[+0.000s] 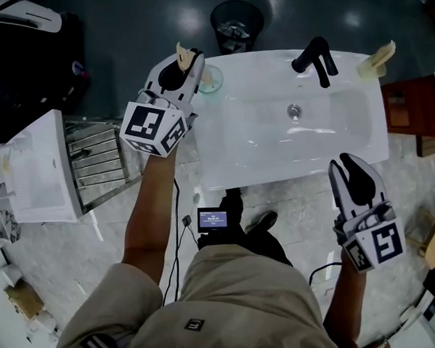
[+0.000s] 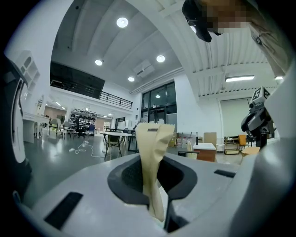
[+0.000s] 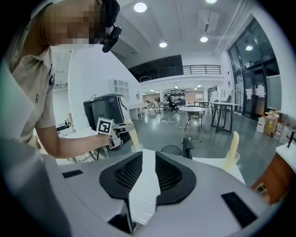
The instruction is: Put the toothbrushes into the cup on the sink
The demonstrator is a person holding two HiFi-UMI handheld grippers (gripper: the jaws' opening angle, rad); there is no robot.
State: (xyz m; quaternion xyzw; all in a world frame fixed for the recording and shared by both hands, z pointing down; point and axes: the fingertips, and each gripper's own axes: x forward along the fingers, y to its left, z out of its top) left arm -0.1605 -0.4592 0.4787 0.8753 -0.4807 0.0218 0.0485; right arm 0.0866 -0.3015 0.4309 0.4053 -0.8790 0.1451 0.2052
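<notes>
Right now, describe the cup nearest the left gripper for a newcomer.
On the white sink, look at the far rim left of the black faucet. The clear cup there sits by the left gripper; the right-corner cup holds a toothbrush.

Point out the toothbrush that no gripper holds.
The toothbrush standing in the cup at the sink's back right corner. The other toothbrush is clamped in the left gripper, near the left cup.
</notes>
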